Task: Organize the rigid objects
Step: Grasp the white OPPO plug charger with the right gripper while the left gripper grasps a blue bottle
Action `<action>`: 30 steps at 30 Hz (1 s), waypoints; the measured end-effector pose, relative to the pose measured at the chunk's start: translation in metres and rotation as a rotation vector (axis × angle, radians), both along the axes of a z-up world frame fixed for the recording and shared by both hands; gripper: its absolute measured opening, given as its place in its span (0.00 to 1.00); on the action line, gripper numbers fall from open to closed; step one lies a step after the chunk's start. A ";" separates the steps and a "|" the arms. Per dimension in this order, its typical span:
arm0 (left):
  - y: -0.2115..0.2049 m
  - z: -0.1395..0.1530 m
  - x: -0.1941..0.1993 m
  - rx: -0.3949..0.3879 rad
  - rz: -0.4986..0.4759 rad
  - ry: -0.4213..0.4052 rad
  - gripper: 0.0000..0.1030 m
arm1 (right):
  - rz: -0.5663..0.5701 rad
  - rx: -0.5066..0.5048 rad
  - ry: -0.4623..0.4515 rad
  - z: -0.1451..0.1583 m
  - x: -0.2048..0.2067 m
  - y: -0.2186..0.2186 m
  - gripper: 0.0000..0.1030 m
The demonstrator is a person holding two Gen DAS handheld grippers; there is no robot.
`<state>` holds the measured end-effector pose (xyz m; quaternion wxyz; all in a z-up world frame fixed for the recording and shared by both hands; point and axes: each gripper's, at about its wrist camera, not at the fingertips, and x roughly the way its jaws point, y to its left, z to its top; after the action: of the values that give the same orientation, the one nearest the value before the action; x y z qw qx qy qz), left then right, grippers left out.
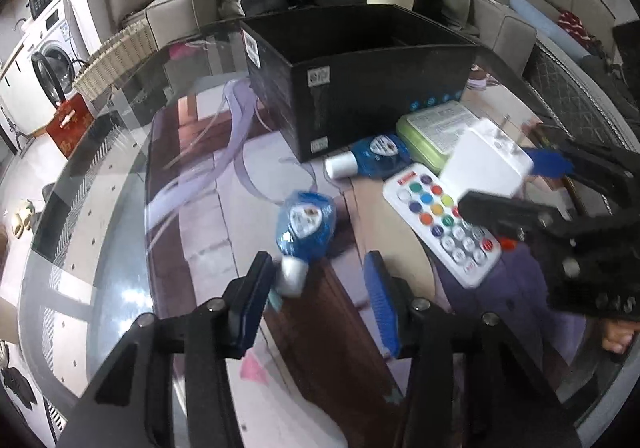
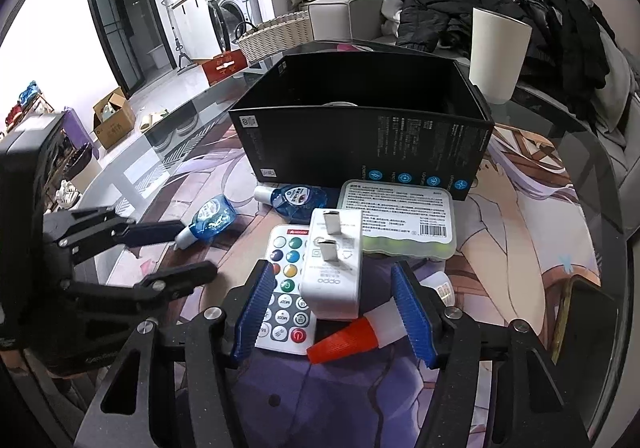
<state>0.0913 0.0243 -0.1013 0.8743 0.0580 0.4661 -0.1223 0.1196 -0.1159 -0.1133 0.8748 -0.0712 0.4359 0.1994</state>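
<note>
Left wrist view. The left gripper (image 1: 320, 280) fills the lower centre of the frame, its blue pads spread with a gap between them. A small blue bottle (image 1: 305, 226) lies just above that gap on the glass table (image 1: 100, 248); its white cap (image 1: 291, 276) sits against the inner face of the left-hand pad, while the right-hand pad stands clear of it — no grip is made. At centre right lie a second blue bottle (image 1: 370, 157), a green case (image 1: 434, 129), a white remote (image 1: 442, 224) with coloured buttons and a white charger (image 1: 486, 159) resting on the remote's upper end. The right gripper (image 1: 516, 183) enters from the right edge, one finger on each side of the charger. A black box (image 1: 360, 79), open-topped, stands at upper centre.

Right wrist view. The right gripper (image 2: 334, 312) occupies the lower centre, jaws parted. The charger (image 2: 334, 272) stands between the pads with space on both sides — not pinched. It rests on the remote (image 2: 286, 288). An orange-capped tube (image 2: 352, 334) lies at lower centre, its white body touching the right-hand pad. The green case (image 2: 396, 219) lies just above the charger, the black box (image 2: 360, 135) behind it. The left gripper (image 2: 188, 248) reaches in from the left edge, with the small blue bottle (image 2: 210, 221) at its upper finger.
</note>
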 end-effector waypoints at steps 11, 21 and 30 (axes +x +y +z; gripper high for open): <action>-0.008 0.001 0.011 0.000 -0.017 0.005 0.28 | 0.022 -0.007 0.028 -0.005 0.005 -0.002 0.32; -0.006 0.002 0.010 -0.017 -0.017 0.011 0.28 | 0.026 -0.011 0.014 -0.002 0.003 -0.003 0.22; -0.007 0.014 0.007 -0.026 -0.020 -0.029 0.28 | 0.042 -0.013 -0.026 0.005 -0.003 0.000 0.22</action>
<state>0.0979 0.0168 -0.0877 0.8803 0.0530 0.4513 -0.1361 0.1163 -0.1160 -0.1087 0.8756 -0.0887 0.4241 0.2137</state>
